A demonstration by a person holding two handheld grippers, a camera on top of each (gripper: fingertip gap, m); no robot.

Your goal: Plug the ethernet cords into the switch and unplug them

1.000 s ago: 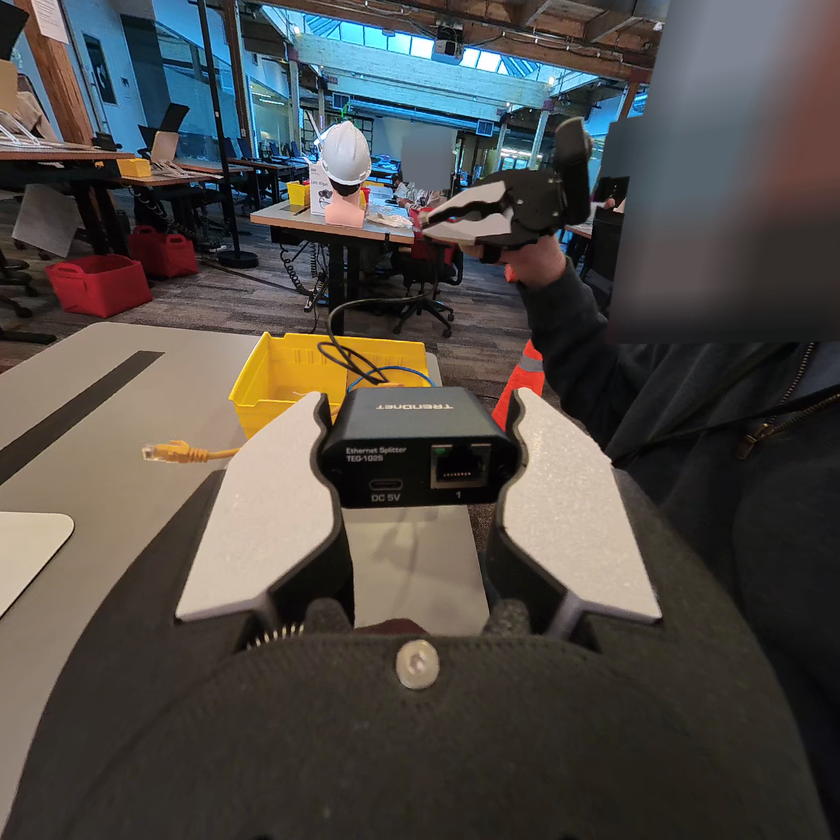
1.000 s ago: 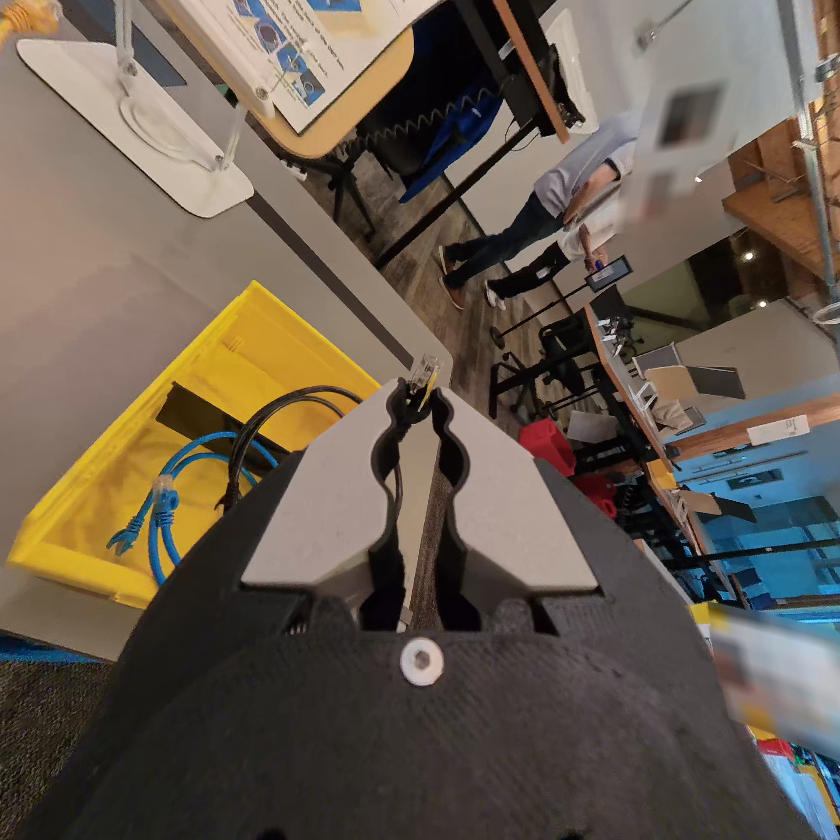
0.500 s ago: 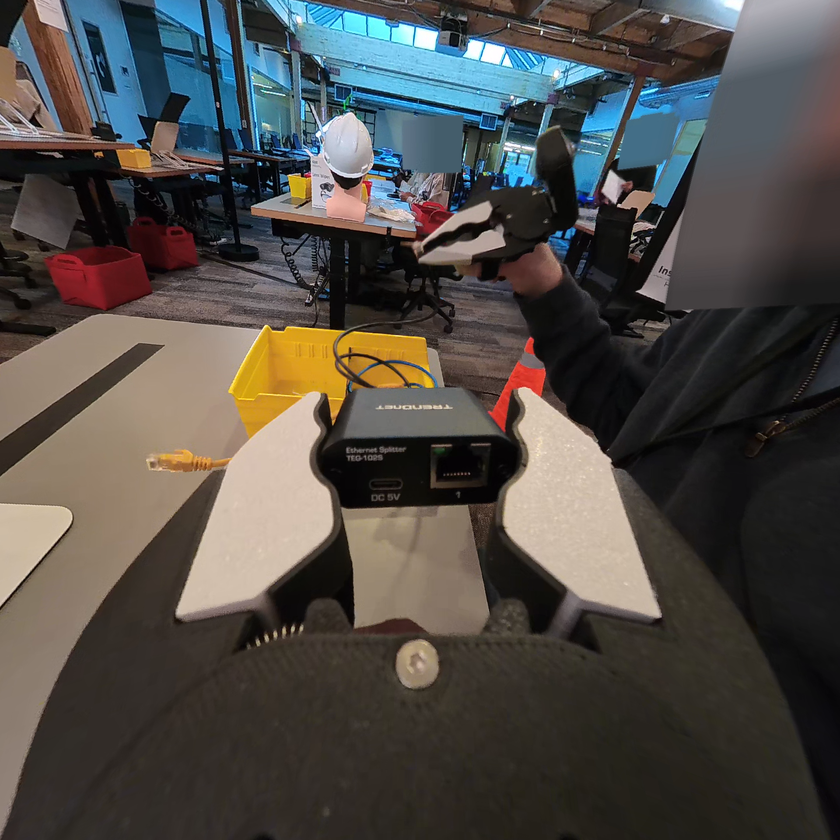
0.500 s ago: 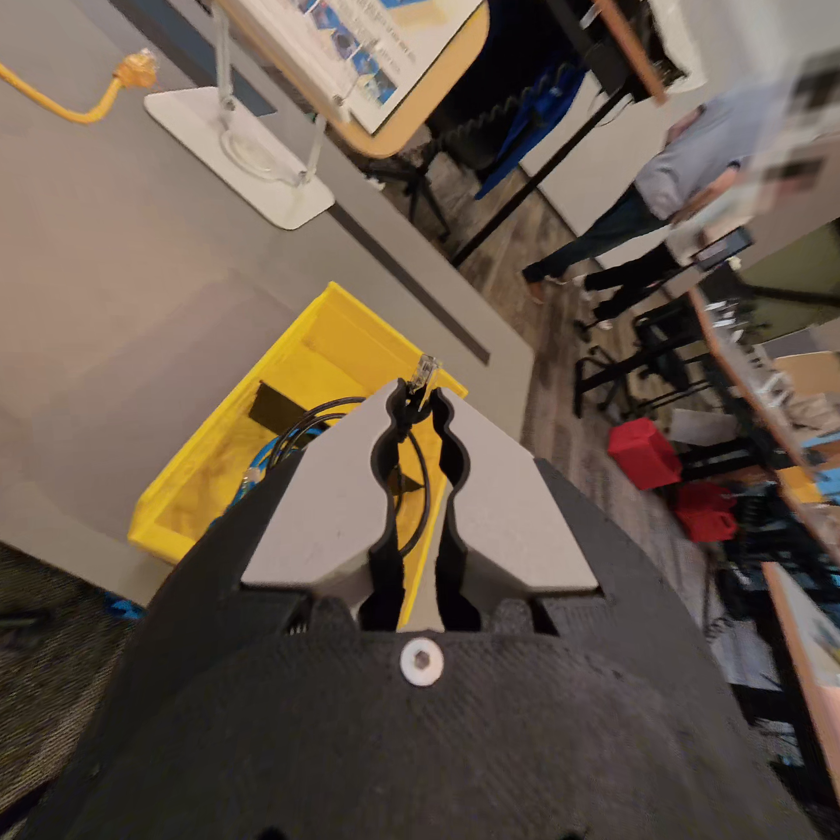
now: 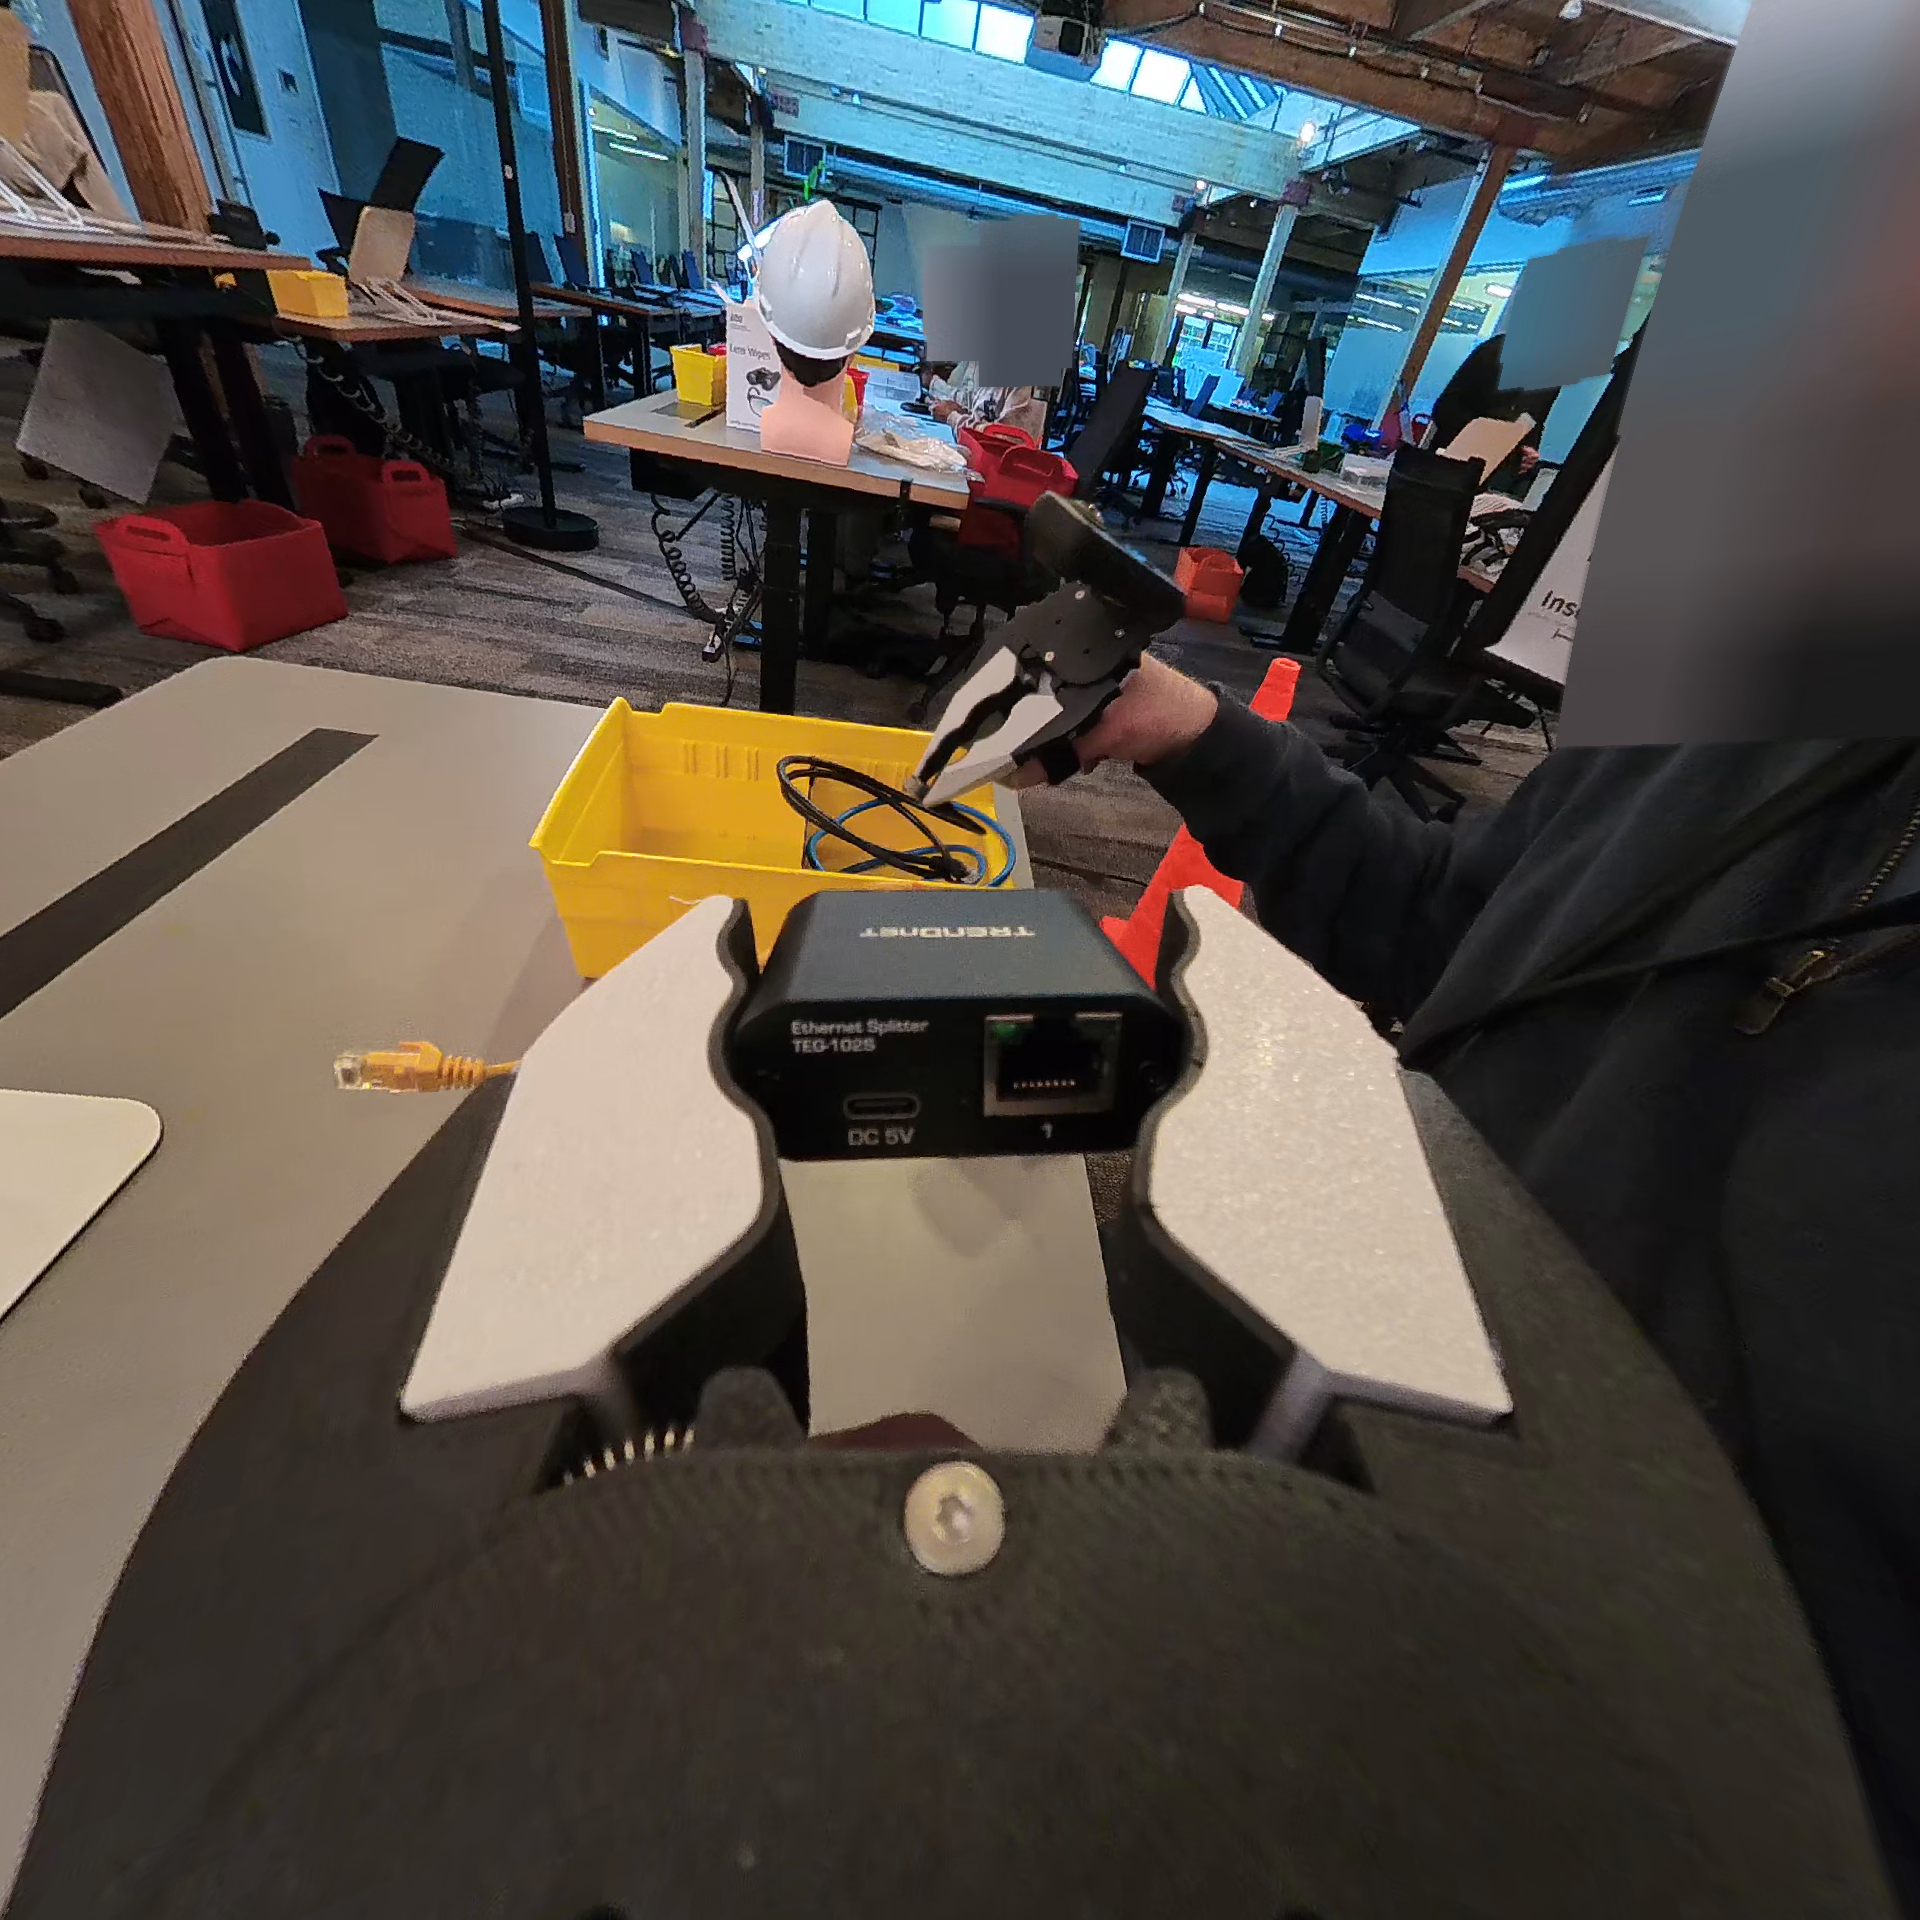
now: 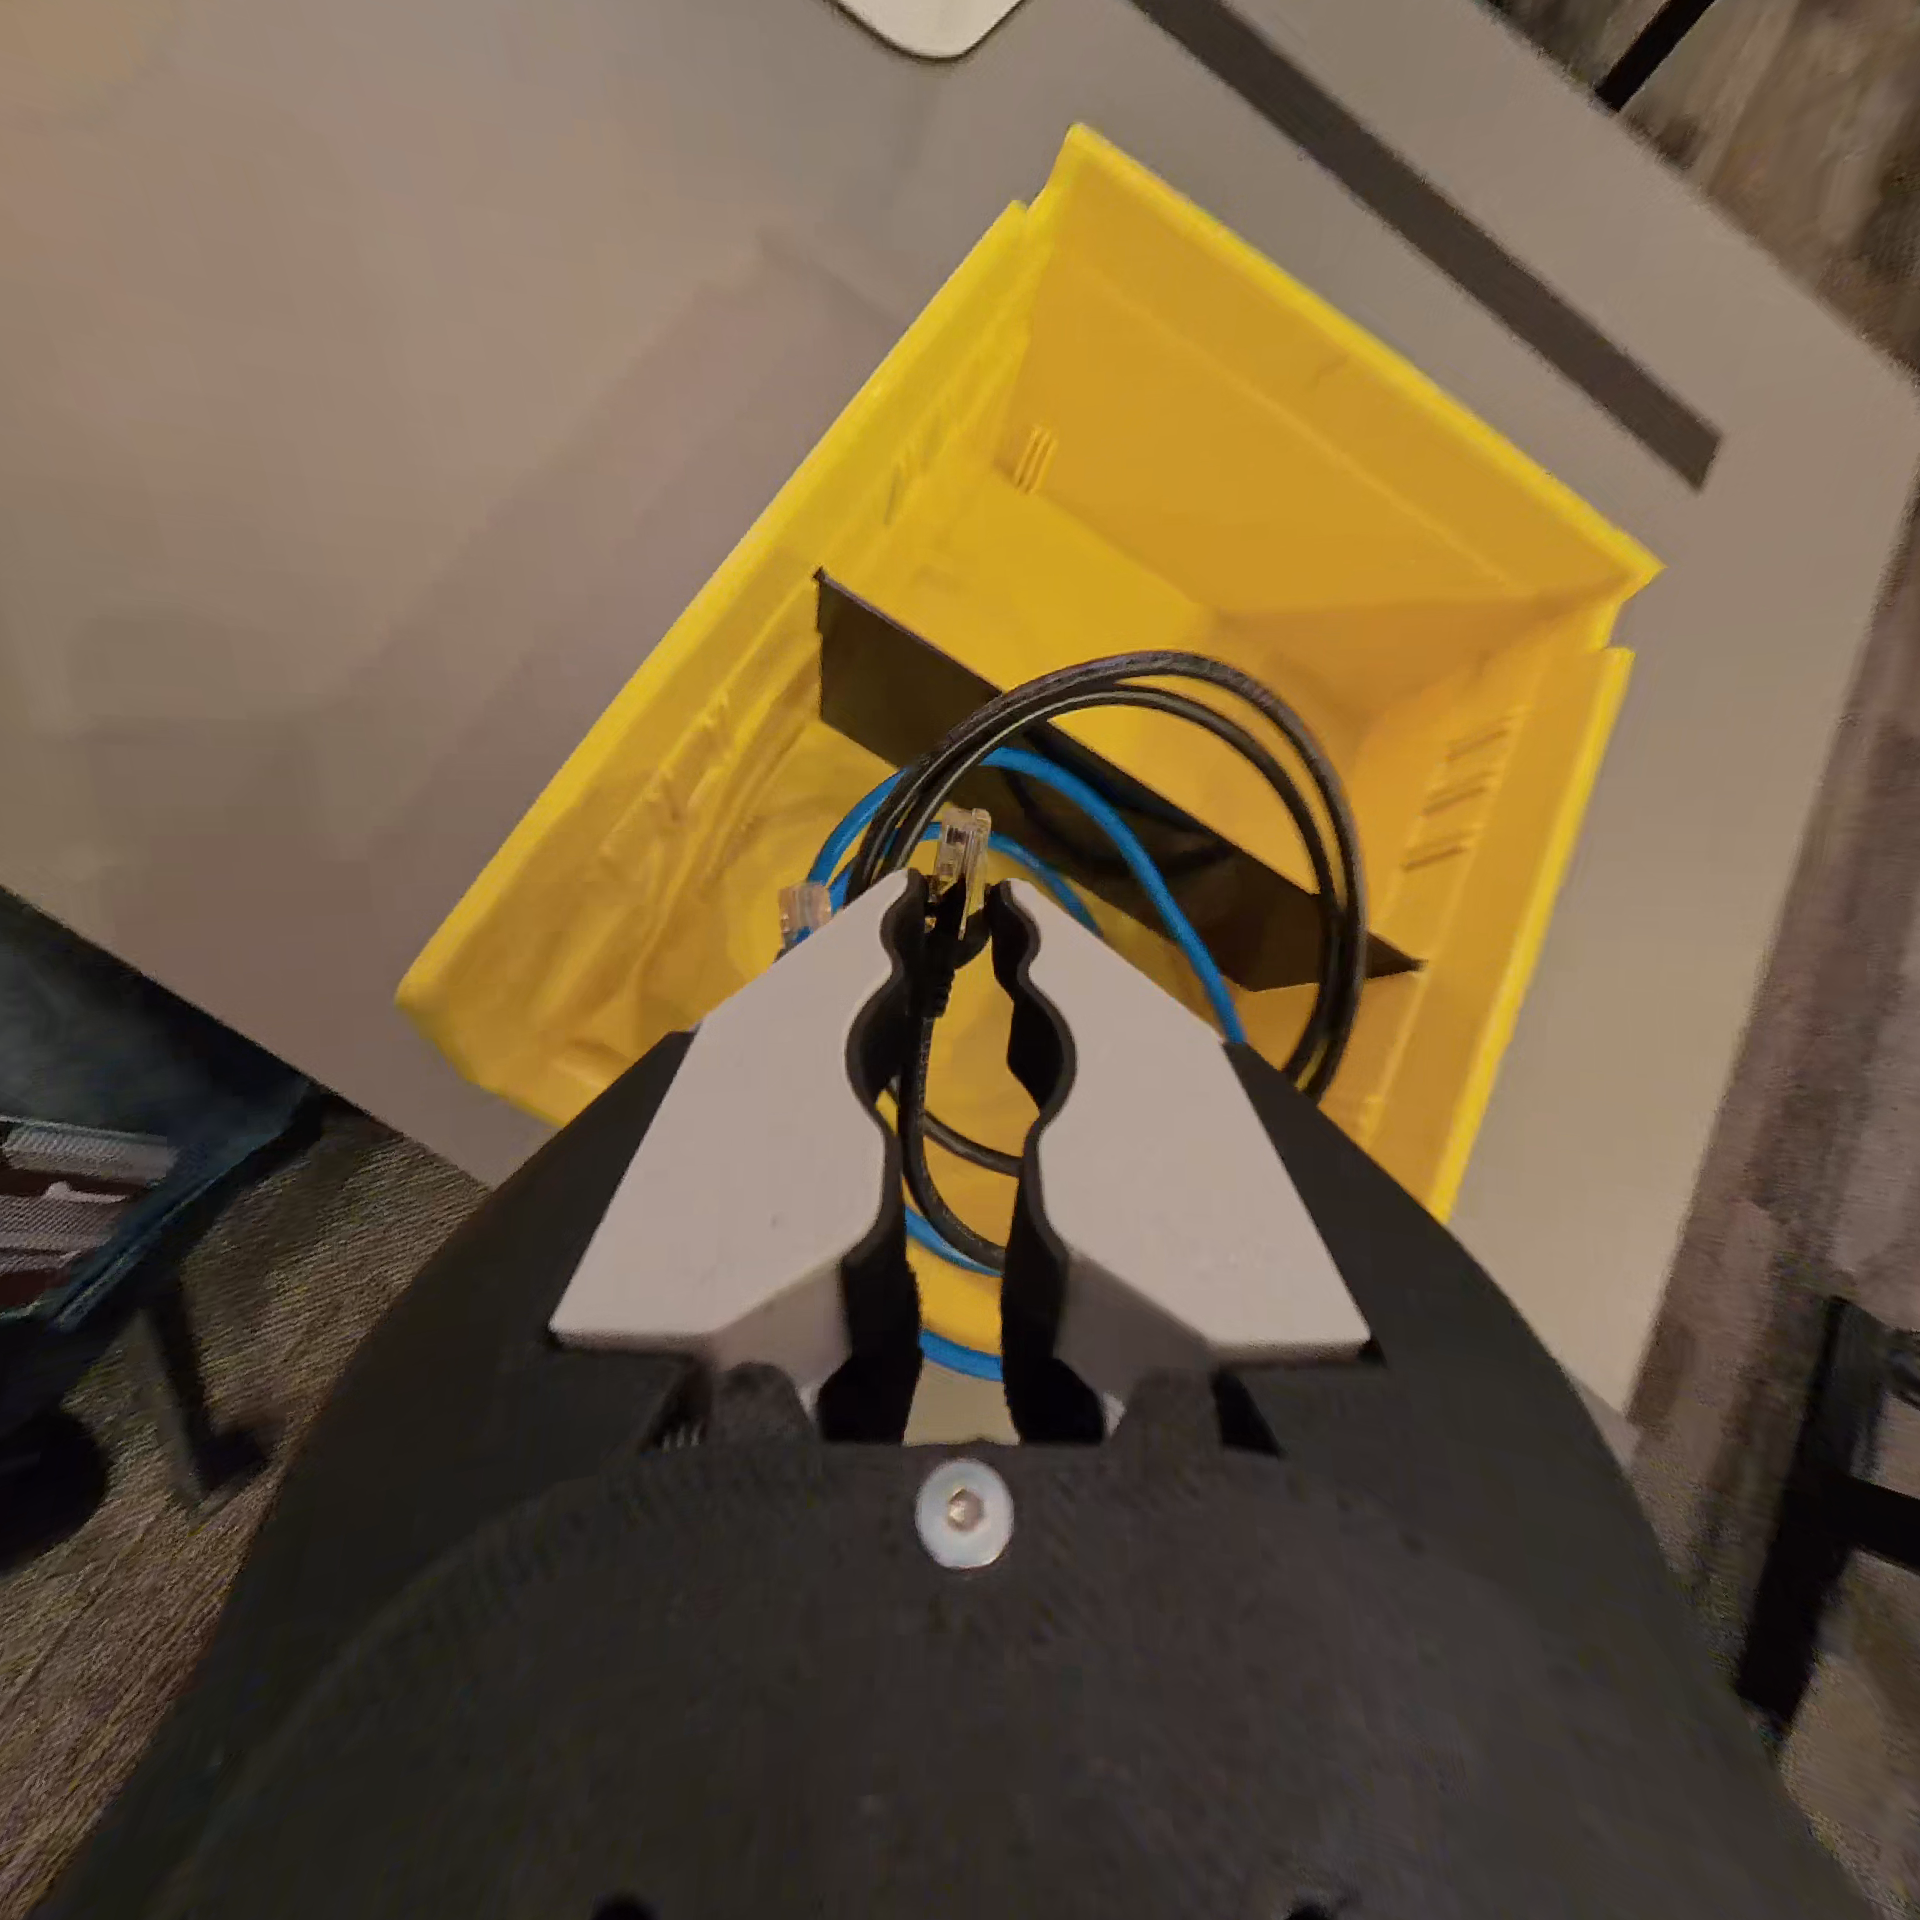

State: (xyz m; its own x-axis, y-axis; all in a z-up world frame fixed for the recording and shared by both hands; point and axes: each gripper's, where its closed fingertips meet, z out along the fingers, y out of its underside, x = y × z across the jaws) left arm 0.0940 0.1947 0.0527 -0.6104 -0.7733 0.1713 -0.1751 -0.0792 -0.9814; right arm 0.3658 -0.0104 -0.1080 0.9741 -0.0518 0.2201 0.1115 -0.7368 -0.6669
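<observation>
Black cord (image 6: 1304,831) in right jaws over yellow bin (image 6: 1195,436)

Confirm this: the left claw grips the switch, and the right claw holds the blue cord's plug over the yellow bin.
Not the blue cord: the right wrist view shows the right claw shut on the black cord. The blue cord lies in the bin. The left claw does grip the switch.
</observation>
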